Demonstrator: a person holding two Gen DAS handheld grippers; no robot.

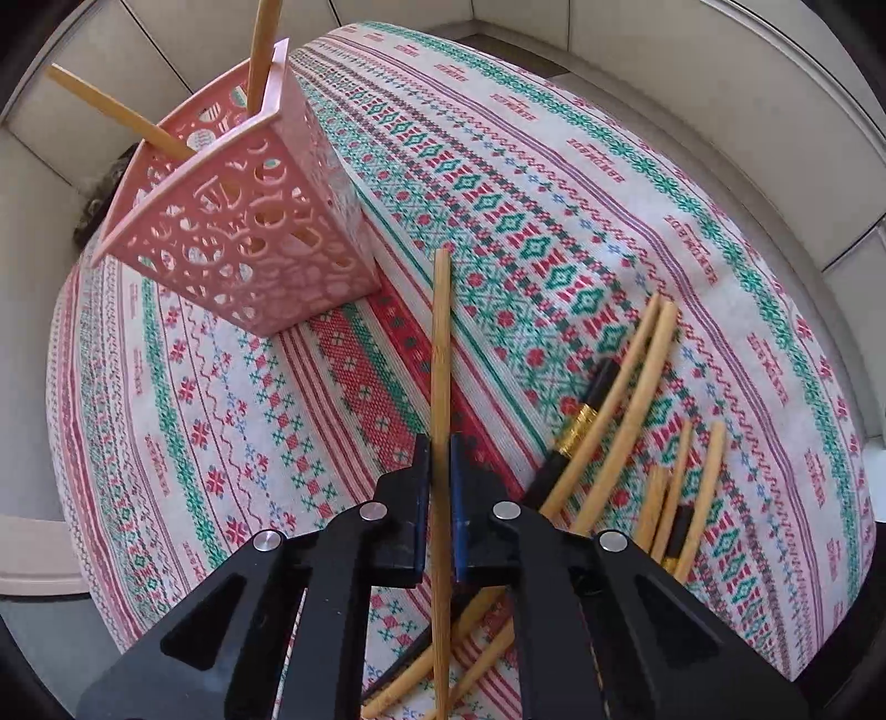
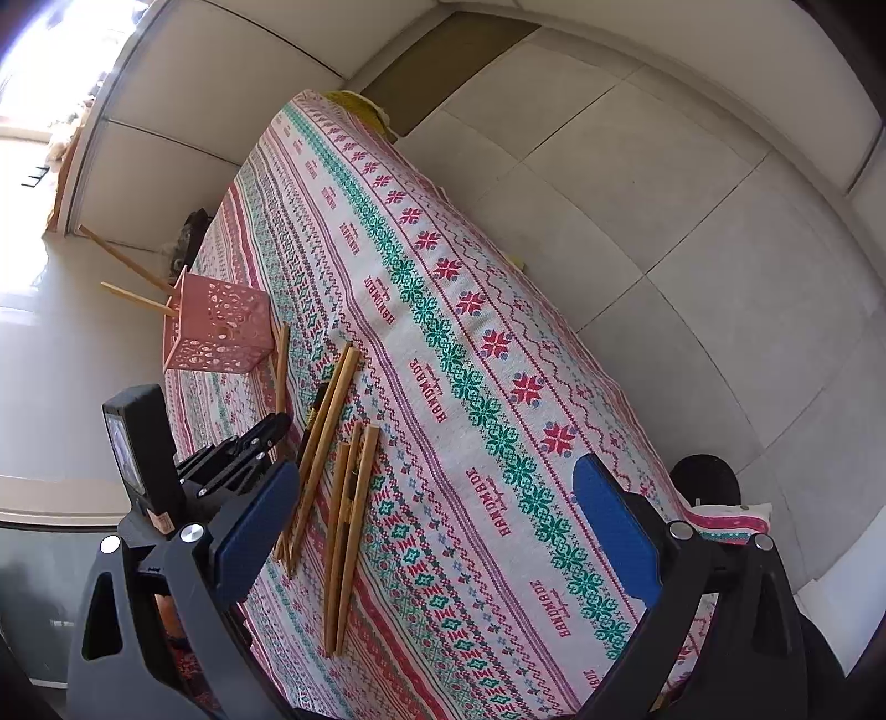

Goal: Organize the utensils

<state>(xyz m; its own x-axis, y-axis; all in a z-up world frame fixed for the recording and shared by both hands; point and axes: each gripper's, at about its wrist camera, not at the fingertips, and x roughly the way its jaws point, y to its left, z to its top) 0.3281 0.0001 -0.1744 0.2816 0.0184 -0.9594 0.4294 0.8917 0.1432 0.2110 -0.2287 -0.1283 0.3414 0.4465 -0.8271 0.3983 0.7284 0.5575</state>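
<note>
My left gripper [image 1: 440,459] is shut on a single bamboo chopstick [image 1: 441,354] that points forward above the cloth. A pink perforated holder [image 1: 249,221] stands ahead to the left with two chopsticks [image 1: 260,50] sticking out of it. Several loose bamboo chopsticks [image 1: 620,399] and a black one with a gold band [image 1: 576,426] lie on the cloth to the right of the gripper. In the right wrist view my right gripper [image 2: 437,526] is open and empty above the cloth. The loose chopsticks [image 2: 349,520], the holder [image 2: 219,327] and the left gripper [image 2: 243,448] show there too.
The table is covered with a red, green and white patterned cloth [image 1: 554,221]. Pale tiled floor [image 2: 664,221] surrounds the table. A dark object [image 1: 99,194] lies on the floor behind the holder.
</note>
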